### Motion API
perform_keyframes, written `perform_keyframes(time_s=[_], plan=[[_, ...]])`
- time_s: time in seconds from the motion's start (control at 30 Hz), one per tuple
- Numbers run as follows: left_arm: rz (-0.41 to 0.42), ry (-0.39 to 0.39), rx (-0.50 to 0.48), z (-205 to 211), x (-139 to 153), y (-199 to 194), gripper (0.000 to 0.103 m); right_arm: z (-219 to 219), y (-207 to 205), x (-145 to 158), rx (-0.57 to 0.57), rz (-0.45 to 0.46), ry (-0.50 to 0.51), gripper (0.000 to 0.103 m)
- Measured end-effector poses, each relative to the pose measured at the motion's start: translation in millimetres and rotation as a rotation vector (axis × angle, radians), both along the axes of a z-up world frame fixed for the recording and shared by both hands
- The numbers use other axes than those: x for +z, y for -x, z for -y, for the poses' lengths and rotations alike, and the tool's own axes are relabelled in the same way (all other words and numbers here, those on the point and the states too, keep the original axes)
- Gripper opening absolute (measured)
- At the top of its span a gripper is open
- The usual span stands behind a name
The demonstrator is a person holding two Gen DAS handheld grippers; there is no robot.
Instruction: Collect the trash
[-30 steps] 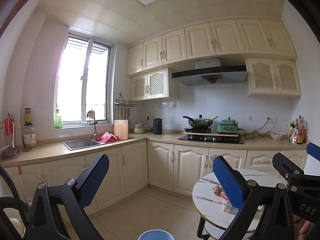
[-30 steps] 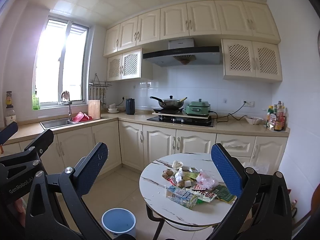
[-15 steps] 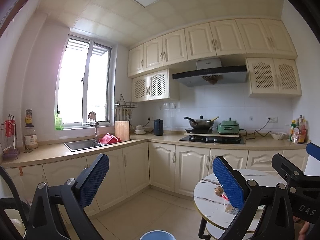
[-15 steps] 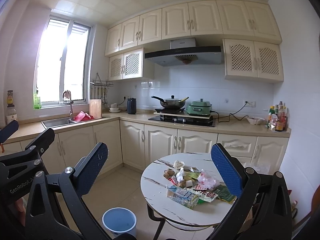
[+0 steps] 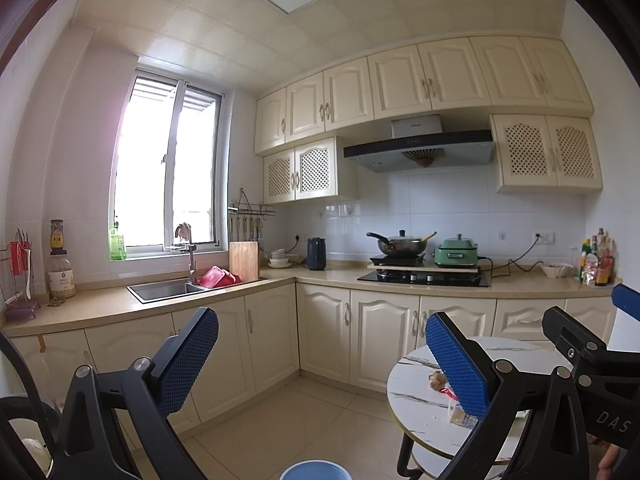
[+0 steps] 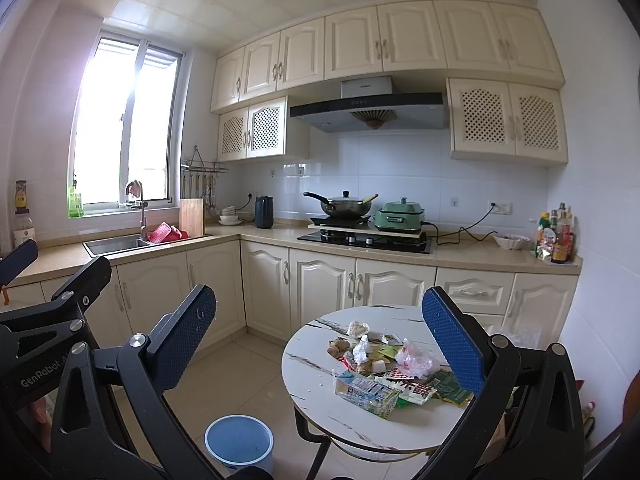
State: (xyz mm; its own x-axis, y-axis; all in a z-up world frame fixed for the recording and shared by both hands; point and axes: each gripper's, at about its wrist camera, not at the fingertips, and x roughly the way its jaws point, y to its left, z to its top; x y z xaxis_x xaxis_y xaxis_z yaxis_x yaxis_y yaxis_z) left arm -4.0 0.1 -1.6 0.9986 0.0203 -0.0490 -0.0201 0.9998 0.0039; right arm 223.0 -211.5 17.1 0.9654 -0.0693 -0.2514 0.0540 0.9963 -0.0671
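While both the left gripper [image 5: 320, 354] and right gripper [image 6: 318, 328] gape empty, only the right wrist view shows the trash pile [image 6: 384, 368] ahead and the blue bin [image 6: 239, 442] below.

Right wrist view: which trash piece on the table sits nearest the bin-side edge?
The clear carton tray with blue-white print, at the pile's front-left; the other trash lies behind or right of it.

A round white marble-look table [image 6: 312, 396] carried a heap of trash [image 6: 384, 368] toward its right edge, with a drink carton [image 6: 366, 394] nearest the front edge, while a blue bin [image 6: 239, 444] stood on the tiled floor [image 6: 256, 376] just beside the table's left edge.
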Motion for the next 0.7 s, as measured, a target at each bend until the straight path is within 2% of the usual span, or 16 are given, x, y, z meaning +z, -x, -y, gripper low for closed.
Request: perform_keyframes(time_s=[0.7], plan=[[0.001, -0.004, 0.002, 3.4, 0.0, -0.6, 0.102, 0.0, -0.1, 0.1, 0.0, -0.001, -0.003, 0.103]])
